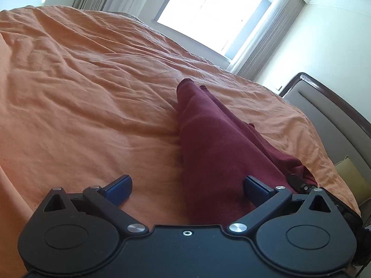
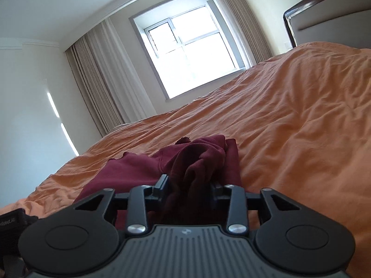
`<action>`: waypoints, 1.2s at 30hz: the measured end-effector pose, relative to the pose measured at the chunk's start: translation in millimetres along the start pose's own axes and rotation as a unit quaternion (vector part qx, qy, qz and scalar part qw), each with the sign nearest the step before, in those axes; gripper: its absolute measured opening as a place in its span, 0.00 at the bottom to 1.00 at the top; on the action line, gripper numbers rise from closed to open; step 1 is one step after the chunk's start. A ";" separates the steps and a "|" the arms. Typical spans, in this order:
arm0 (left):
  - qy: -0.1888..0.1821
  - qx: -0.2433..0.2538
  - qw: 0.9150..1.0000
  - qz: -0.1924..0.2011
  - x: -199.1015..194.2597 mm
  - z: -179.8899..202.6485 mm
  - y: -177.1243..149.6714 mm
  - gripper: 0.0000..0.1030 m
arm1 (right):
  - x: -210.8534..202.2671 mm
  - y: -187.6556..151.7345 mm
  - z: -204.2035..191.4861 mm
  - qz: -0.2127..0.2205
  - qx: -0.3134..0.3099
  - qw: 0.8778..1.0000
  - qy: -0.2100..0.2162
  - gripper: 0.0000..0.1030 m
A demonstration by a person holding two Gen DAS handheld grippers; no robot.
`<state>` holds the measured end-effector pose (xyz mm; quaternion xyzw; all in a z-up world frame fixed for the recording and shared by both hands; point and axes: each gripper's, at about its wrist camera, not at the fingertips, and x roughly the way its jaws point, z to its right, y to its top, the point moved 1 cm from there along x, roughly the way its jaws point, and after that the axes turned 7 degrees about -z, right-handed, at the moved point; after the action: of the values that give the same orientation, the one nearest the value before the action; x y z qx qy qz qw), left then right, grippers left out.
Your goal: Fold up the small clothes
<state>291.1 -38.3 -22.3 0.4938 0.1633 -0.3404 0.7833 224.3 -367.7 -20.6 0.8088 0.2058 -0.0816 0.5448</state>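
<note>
A maroon garment [image 1: 218,143] lies as a long folded strip on the orange bedsheet [image 1: 81,81], running away from me. My left gripper [image 1: 189,188] hovers low over its near end, blue pads [image 1: 120,188] wide apart and open; the cloth lies between them nearer the right pad, and neither presses on it. In the right wrist view the same garment [image 2: 129,169] is bunched into a dark peak [image 2: 197,162]. My right gripper [image 2: 189,186] stands about half open around that peak, the cloth filling the gap loosely between the fingers.
The rumpled orange sheet [image 2: 301,115] covers the whole bed. A padded headboard [image 1: 329,111] stands at the right, with a bright window [image 2: 192,55] and curtains beyond the bed. A black piece of gear [image 2: 14,217] sits at the lower left edge of the right wrist view.
</note>
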 end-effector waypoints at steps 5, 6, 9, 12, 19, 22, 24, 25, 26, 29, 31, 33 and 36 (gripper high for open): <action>-0.002 -0.010 1.000 0.002 -3.2 -8.5 2.3 0.99 | -48.0 -27.2 -17.7 0.020 -0.094 0.995 -0.006 0.72; -0.003 -0.013 1.000 0.001 -3.3 -8.9 3.6 0.99 | -57.2 -34.1 -24.9 0.019 -0.126 0.992 -0.008 0.72; -0.002 -0.017 1.000 -0.001 -4.3 -8.1 4.5 0.99 | -63.4 -47.2 -44.9 0.014 -0.206 0.978 -0.011 0.71; 0.001 -0.022 1.000 0.001 -7.2 -6.5 3.4 0.99 | -51.1 -55.8 -61.3 -0.010 -0.248 0.969 -0.005 0.62; 0.005 -0.028 1.000 0.000 -14.9 -5.7 2.2 0.99 | -9.1 -49.8 -66.8 -0.044 -0.228 0.973 -0.004 0.17; 0.004 -0.031 1.000 -0.001 -16.6 -6.8 3.3 0.99 | -24.1 -41.2 -73.7 0.008 -0.274 0.961 -0.030 0.07; 0.004 -0.029 1.000 -0.002 -18.5 -6.4 2.8 0.99 | -39.2 -34.9 -78.5 0.039 -0.309 0.949 -0.050 0.06; 0.003 -0.028 1.000 -0.001 -19.9 -6.1 2.2 0.99 | -43.9 -33.8 -79.2 0.043 -0.321 0.945 -0.054 0.06; 0.001 -0.028 1.000 -0.001 -20.4 -6.0 2.1 0.99 | -47.4 -34.7 -78.4 0.038 -0.330 0.941 -0.057 0.06; -0.003 -0.028 1.000 -0.004 -19.9 -6.2 -0.1 0.99 | -47.7 -49.4 -69.0 0.000 -0.332 0.942 -0.052 0.06; 0.000 -0.022 1.000 -0.008 -17.9 -5.8 -2.7 0.99 | -44.8 -63.0 -62.9 -0.026 -0.329 0.942 -0.056 0.06; 0.008 -0.011 1.000 -0.011 -15.5 -4.9 -6.0 0.99 | -48.4 -71.0 -57.5 -0.034 -0.320 0.945 -0.060 0.06; 0.018 0.008 1.000 -0.014 -14.9 -0.6 -8.5 0.99 | -61.2 -68.2 -44.0 -0.032 -0.290 0.955 -0.063 0.12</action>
<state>274.6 -34.7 -19.4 0.5039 0.1816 -0.3439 0.7712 136.2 -320.4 -39.3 0.6025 0.2116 -0.0863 0.7647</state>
